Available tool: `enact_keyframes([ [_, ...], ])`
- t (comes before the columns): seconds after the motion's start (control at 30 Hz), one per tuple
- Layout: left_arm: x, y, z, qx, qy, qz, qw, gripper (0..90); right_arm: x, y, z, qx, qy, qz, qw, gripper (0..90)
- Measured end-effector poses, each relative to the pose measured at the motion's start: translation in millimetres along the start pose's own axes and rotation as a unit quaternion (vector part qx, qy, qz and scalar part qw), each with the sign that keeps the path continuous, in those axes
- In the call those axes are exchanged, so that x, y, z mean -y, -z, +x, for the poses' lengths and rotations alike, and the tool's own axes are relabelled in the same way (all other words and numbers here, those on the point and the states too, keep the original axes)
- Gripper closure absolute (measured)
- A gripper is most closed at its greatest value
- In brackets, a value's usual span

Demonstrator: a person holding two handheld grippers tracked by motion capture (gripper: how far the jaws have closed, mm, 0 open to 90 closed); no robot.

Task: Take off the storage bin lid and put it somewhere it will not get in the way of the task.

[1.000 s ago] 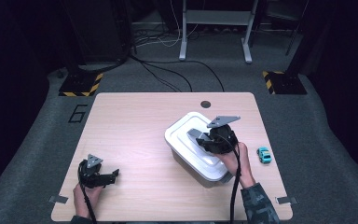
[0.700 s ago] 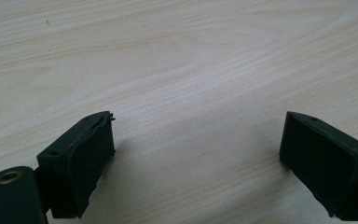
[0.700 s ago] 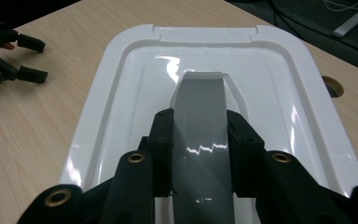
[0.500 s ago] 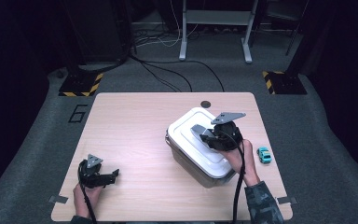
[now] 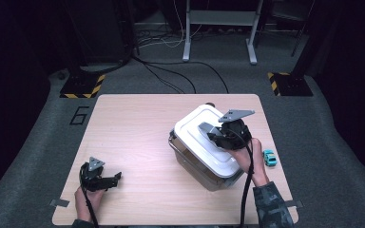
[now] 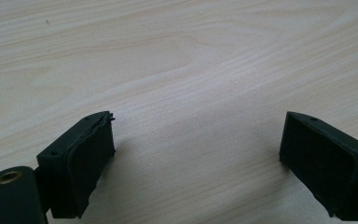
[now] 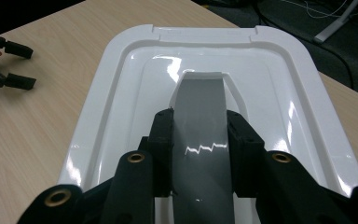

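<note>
The right tongs [image 7: 199,154] are clamped on the grey handle [image 7: 200,140] of the white lid [image 7: 121,93], one black jaw on each side of it. In the right gripper view the handle runs up between the two jaws and ends in a recess in the middle of the lid. In the high view the same right tongs [image 5: 217,137] sit on top of the lid [image 5: 195,126], which lies on the clear box [image 5: 192,161]. The box stands on the right half of the wooden counter [image 5: 133,137], turned a little against the counter edges, and its near side looks slightly raised, though I cannot tell if it has left the surface. The person's right hand [image 5: 247,154] holds the gripper from the near side, and a black cable goes down along the sleeve.

A small blue toy car [image 5: 269,157] lies on the counter just beside the box, on its right side.

The left tongs [image 5: 111,179] are at the near left corner of the counter, well apart from the box, in the left hand [image 5: 88,199]. In the left gripper view the left tongs [image 6: 198,161] are wide apart, with bare wood between the jaws
</note>
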State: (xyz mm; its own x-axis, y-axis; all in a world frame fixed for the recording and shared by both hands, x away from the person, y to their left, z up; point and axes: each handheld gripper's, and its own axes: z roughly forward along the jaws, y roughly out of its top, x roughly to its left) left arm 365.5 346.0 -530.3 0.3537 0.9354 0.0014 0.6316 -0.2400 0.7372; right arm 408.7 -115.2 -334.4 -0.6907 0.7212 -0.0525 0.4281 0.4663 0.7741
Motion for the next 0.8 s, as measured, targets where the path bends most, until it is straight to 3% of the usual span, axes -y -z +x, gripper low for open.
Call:
enact_keyframes([
  [0.47, 0.0, 0.0, 0.1, 0.0, 0.0, 0.0, 1.0, 9.5, -5.4, 11.2, -10.8, 0.023, 0.004, -0.004, 0.9997, 67.0],
  [0.8, 0.0, 0.0, 0.1, 0.0, 0.0, 0.0, 1.0, 9.5, -7.5, 20.8, -21.6, 0.037, -0.014, -0.015, 0.9991, 67.0],
])
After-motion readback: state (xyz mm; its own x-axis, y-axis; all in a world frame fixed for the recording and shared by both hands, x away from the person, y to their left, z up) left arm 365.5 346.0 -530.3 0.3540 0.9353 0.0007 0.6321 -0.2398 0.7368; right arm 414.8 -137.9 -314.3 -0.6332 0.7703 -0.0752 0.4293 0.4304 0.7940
